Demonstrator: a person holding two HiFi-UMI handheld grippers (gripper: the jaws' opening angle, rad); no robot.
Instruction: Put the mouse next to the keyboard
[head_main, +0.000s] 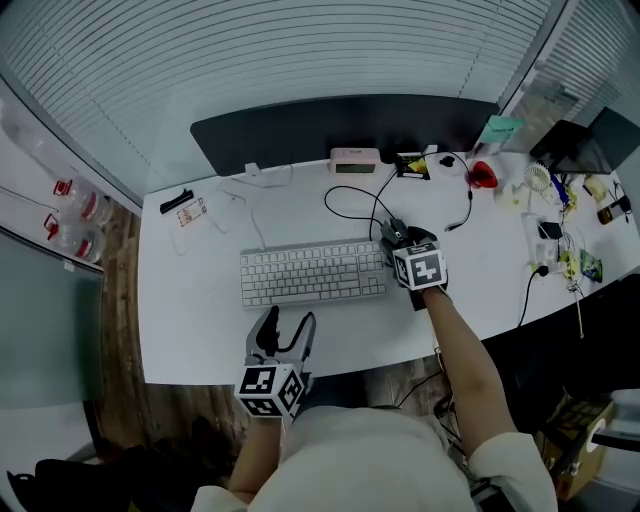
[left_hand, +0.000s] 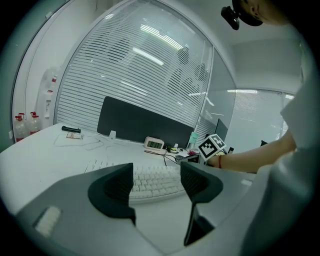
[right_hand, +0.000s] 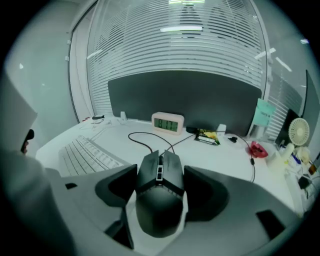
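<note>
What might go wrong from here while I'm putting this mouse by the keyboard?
1. The mouse has a cable that loops back across the desk toward the clock. Shifting the mouse sideways may pull the cable taut or drag it into things there.
2. The right gripper has its fingers clamped on the mouse right beside the keyboard's right end, so opening them there may nudge the keyboard.

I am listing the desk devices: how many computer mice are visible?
1: the black mouse sits between the jaws of the right gripper, just right of the keyboard. Clutter at far right could hide another.
</note>
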